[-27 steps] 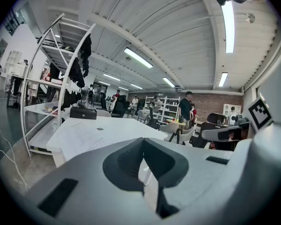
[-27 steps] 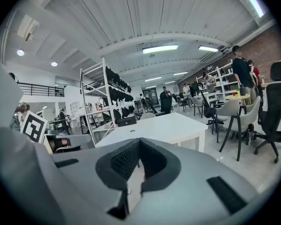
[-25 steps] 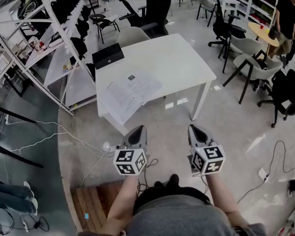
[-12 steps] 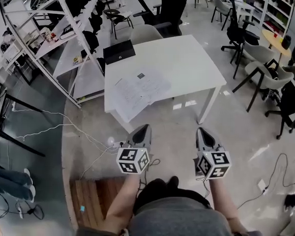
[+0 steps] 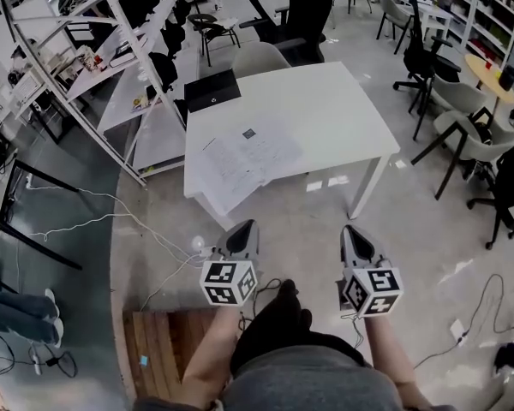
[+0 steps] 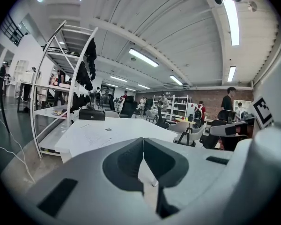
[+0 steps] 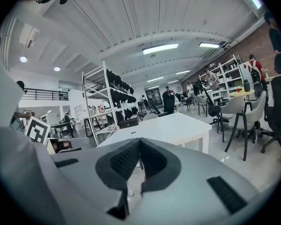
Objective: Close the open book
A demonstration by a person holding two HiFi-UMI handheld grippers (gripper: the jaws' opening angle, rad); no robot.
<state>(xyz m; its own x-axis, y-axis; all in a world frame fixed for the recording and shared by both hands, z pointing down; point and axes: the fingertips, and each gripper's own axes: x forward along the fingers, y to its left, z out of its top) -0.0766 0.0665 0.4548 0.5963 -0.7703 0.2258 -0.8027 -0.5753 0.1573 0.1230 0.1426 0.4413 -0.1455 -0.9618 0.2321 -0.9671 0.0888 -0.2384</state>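
Two pairs of fingers, and both of them empty: the left gripper (image 5: pixel 247 226) has its fingers (image 6: pixel 123 161) pressed tip to tip with nothing between, and the right gripper (image 5: pixel 349 229) matches it, its fingers (image 7: pixel 122 163) closed together on air. Both are held out side by side, low in front of the person and over bare floor (image 5: pixel 283 221), pointing roughly towards the bench (image 5: pixel 334 110). Out ahead is the target. The book (image 5: pixel 244 157) lies spread flat, pages up, on the near left part of the white bench, and its nearest corner seems to reach over the bench's edge. It is well apart from both sets of fingertips, ahead of the left gripper more than the right, with a strip of floor between. A black case (image 5: pixel 212 90) sits beyond it at the bench's far left corner. By the look of it, this is the approach step and the closing itself has not begun. The next move calls for coming up to the bench and bringing a gripper down to one outer page edge. From there, one half has to be lifted and folded over the spine onto the other. The left gripper looks better placed for that.
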